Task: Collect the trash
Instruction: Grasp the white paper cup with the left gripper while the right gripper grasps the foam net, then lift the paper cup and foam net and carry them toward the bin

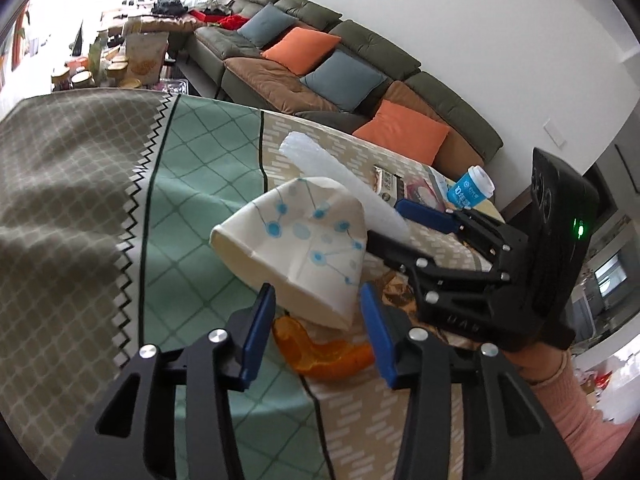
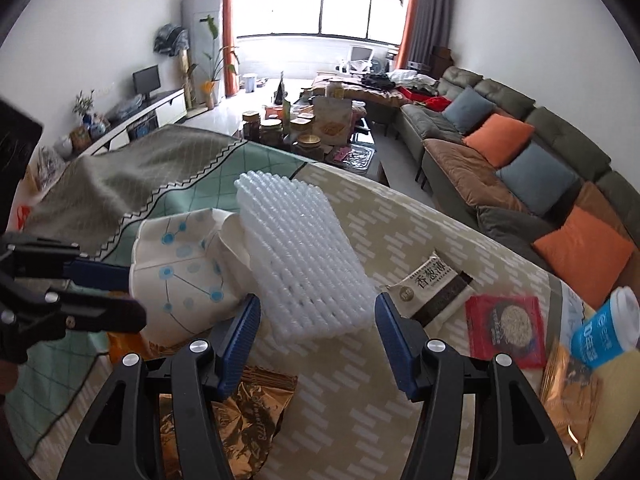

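Observation:
A crushed paper cup (image 1: 296, 248) with blue dots lies on the patterned tablecloth (image 1: 192, 216). My left gripper (image 1: 316, 332) is closed on its near edge, both blue pads touching it. From the right wrist view the left gripper's fingers (image 2: 100, 272) clamp the cup (image 2: 180, 276) from the left. A white foam net (image 2: 300, 256) slants up over the cup. Its near end sits between the fingers of my right gripper (image 2: 316, 332), which is open, with a gap at the left pad. An orange peel (image 1: 324, 356) lies under the cup.
A gold wrapper (image 2: 240, 412) lies under the right gripper. To the right are a dark-and-cream snack packet (image 2: 436, 288), a red packet (image 2: 508, 332), an orange wrapper (image 2: 568, 384) and a blue-and-white cup (image 2: 612, 328). A sofa (image 2: 520, 152) stands beyond the table's far edge.

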A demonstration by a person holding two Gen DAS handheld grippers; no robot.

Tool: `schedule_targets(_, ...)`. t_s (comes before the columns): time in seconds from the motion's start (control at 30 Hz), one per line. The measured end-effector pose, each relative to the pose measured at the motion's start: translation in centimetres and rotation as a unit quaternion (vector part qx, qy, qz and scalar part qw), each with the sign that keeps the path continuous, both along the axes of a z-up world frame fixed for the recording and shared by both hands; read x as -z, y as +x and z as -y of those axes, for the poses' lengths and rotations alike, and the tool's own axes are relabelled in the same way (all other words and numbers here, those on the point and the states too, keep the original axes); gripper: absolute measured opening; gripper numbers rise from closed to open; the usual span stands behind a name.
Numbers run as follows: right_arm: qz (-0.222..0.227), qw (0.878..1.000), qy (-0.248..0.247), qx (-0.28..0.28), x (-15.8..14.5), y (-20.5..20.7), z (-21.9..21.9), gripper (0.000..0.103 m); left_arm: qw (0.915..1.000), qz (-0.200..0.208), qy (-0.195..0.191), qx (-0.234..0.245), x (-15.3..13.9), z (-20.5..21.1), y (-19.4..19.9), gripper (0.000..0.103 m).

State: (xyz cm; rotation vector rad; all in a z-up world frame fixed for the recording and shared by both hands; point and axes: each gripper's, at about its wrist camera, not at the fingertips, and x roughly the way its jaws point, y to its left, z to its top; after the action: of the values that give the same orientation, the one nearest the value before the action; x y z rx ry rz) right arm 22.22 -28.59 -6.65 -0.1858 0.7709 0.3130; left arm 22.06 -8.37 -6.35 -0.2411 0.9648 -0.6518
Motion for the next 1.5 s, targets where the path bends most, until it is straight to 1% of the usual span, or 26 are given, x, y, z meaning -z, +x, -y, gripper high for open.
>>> schedule_targets(0.1,-0.001,1.000,0.000,-0.004,0.1,0.1,0.1,0.048,1.0000,-0.005,-0.006,0.001,0.1,0.3,0.4,0.032)
schedule_targets(0.13,-0.001,1.000,0.003,-0.004,0.1,0.2,0.1,0.043,0.9999,-0.008,-0.009,0.000,0.2,0.3,0.7,0.027)
schedule_targets(0.23,0.004,1.000,0.013,-0.002,-0.2,0.0,0.6,0.032,0.9998,-0.013,-0.017,-0.005,0.4,0.1,1.1,0.022)
schedule_targets(0.27,0.004,1.000,0.016,-0.001,-0.2,0.1,0.7,0.024,0.9997,-0.012,-0.019,-0.007,0.4,0.0,1.2,0.020)
schedule_targets(0.3,0.006,1.000,0.020,0.002,-0.5,0.2,0.9,0.020,0.9996,-0.009,-0.023,-0.011,0.4,-0.2,1.2,0.017)
schedule_targets(0.4,0.009,0.999,0.041,0.009,-1.0,-0.1,1.5,0.014,0.9992,-0.010,-0.034,-0.016,0.5,-0.6,1.2,0.013)
schedule_targets(0.53,0.009,0.997,0.076,0.014,-1.7,-0.3,2.2,0.014,0.9991,0.002,-0.039,-0.016,0.3,-0.8,0.8,0.009)
schedule_targets(0.73,0.014,0.993,0.120,0.015,-2.9,-1.5,2.7,0.014,0.9990,0.031,-0.024,-0.022,-0.8,-1.4,-0.7,0.008)
schedule_targets(0.87,0.018,0.989,0.148,0.008,-3.8,-2.7,2.3,0.014,0.9977,0.057,-0.013,-0.033,-1.9,-2.7,-2.4,0.008)
schedule_targets(1.1,0.027,0.985,0.172,-0.015,-4.7,-4.6,0.4,0.014,0.9951,0.089,-0.004,-0.042,-3.6,-5.0,-5.3,0.007)
schedule_targets(1.27,0.018,0.983,0.179,-0.028,-4.2,-5.5,-1.0,0.014,0.9956,0.086,-0.006,-0.037,-3.5,-6.2,-6.9,0.007)
schedule_targets(1.3,0.015,0.983,0.181,-0.028,-4.1,-5.5,-1.2,0.014,0.9962,0.078,-0.005,-0.037,-3.1,-6.4,-6.9,0.010)
schedule_targets(1.33,0.013,0.983,0.183,-0.028,-4.0,-5.4,-1.1,0.014,0.9965,0.072,-0.003,-0.042,-2.9,-6.6,-6.9,0.019)
schedule_targets(1.37,0.010,0.982,0.186,-0.027,-3.8,-5.3,-1.2,0.014,0.9964,0.068,0.001,-0.050,-2.6,-6.9,-6.9,0.024)
schedule_targets(1.4,0.008,0.982,0.189,-0.026,-3.6,-5.4,-1.1,0.014,0.9963,0.068,0.001,-0.052,-2.4,-7.1,-7.0,0.032)
schedule_targets(1.43,0.007,0.981,0.191,-0.026,-3.6,-5.3,-1.2,0.014,0.9963,0.066,0.001,-0.056,-2.2,-7.3,-6.9,0.044)
schedule_targets(1.47,0.006,0.981,0.193,-0.025,-3.5,-5.3,-1.2,0.014,0.9960,0.064,0.001,-0.062,-2.1,-7.6,-6.8,0.049)
schedule_targets(1.5,0.005,0.980,0.195,-0.025,-3.4,-5.1,-1.2,0.014,0.9957,0.064,0.002,-0.068,-2.0,-7.6,-6.7,0.058)
